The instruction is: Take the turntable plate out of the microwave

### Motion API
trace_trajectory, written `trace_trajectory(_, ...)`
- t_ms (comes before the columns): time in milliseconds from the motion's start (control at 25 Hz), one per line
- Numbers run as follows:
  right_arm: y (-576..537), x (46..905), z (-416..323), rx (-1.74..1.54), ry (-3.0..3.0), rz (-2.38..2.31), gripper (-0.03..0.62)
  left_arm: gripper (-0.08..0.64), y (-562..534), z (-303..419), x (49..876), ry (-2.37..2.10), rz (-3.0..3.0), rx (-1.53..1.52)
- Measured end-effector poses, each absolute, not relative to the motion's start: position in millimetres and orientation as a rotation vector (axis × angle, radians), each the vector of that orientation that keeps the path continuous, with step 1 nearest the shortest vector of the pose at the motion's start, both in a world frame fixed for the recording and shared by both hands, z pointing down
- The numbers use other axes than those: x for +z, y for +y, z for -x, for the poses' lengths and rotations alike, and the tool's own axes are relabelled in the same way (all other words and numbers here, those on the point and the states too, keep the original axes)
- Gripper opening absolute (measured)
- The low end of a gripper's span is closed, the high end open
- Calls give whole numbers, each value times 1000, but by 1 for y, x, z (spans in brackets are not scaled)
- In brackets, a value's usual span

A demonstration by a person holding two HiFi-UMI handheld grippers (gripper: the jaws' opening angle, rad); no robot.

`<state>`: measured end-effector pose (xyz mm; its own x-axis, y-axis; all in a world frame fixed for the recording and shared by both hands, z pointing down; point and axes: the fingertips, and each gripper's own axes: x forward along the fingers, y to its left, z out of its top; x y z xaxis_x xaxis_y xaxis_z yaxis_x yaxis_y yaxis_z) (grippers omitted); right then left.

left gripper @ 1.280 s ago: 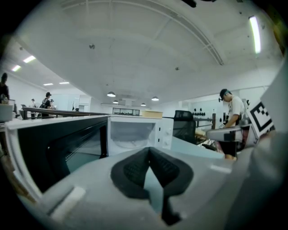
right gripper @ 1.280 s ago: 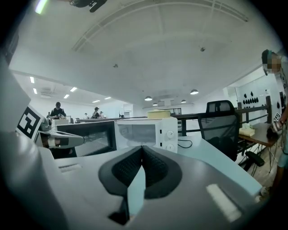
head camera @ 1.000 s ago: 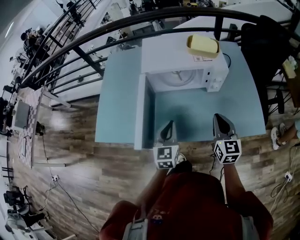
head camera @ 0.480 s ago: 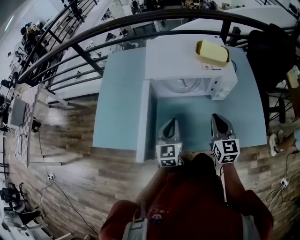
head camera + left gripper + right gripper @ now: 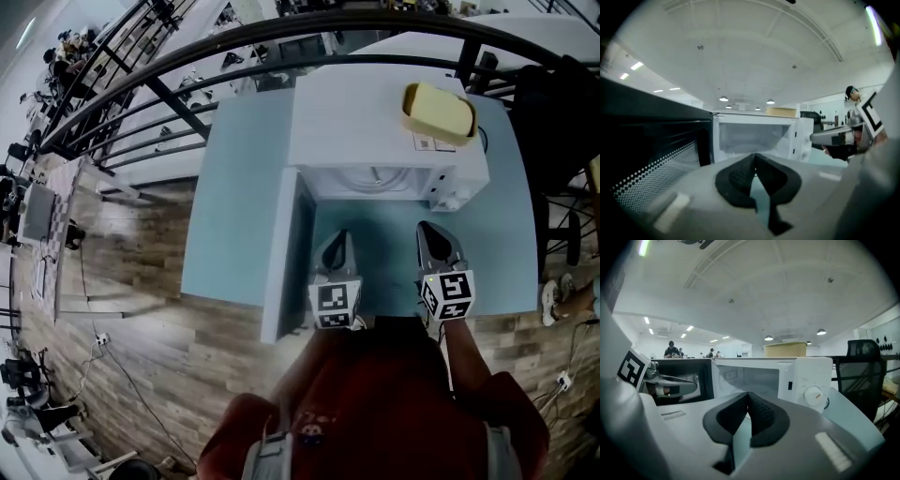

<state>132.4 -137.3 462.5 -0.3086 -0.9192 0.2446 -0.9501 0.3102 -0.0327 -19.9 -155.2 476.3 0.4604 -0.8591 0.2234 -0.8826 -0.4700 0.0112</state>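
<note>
White microwave (image 5: 366,112) standing open, left claw (image 5: 341,240) closed, empty; right claw (image 5: 427,234) closed, empty

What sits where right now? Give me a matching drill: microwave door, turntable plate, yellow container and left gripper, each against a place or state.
Things:
1. microwave door
2. turntable plate
3. yellow container
4. left gripper

Places or states:
A. on top of the microwave
B. jaws shut, nothing between them
C. swung open
D. inside the microwave

Pairs: 1-C; 2-D; 3-A; 4-B
</note>
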Motion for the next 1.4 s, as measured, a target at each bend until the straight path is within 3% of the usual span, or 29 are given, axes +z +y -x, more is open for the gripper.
trace_trajectory(680, -209, 522, -112, 237, -2379, -1468, 5, -2, -199, 19, 501, -1591, -2486, 357)
trace_trajectory(1400, -266, 596, -54, -195, -2103, -929, 178, -2, -190, 38, 528, -1608, -2398, 383)
